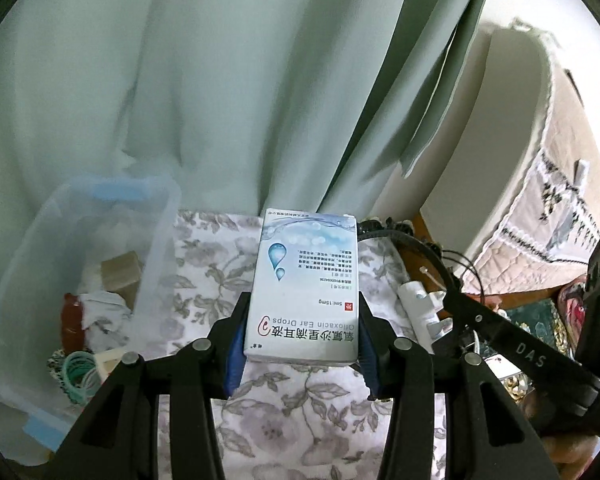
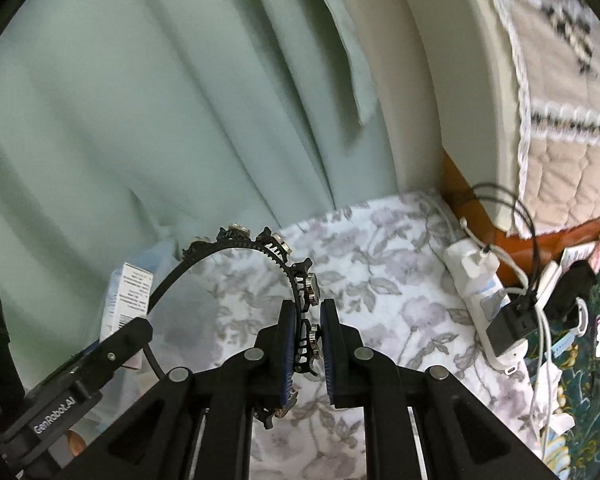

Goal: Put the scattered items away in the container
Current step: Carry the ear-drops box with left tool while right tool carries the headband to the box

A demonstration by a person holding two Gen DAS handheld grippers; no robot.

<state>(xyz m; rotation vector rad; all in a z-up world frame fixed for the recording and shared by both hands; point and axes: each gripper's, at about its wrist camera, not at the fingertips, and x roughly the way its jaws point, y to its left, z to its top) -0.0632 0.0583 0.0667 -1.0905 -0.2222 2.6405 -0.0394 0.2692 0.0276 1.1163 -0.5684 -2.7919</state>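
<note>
My left gripper (image 1: pixel 302 340) is shut on a white and blue ear-drops box (image 1: pixel 306 280), held upright above the floral cloth (image 1: pixel 300 408). A clear plastic container (image 1: pixel 156 240) with several small items stands to its left. My right gripper (image 2: pixel 305 340) is shut on a black headband with metal studs (image 2: pixel 256 246), whose arc rises up and to the left. The box also shows at the left of the right wrist view (image 2: pixel 126 300). The headband shows behind the box in the left wrist view (image 1: pixel 404 238).
A pale green curtain (image 1: pixel 220 80) hangs behind. A white power strip with chargers and cables (image 2: pixel 488 300) lies at the cloth's right edge. A quilted bed cover (image 2: pixel 560 120) and a wooden frame are at the right. Small clutter lies at the far right (image 2: pixel 580 320).
</note>
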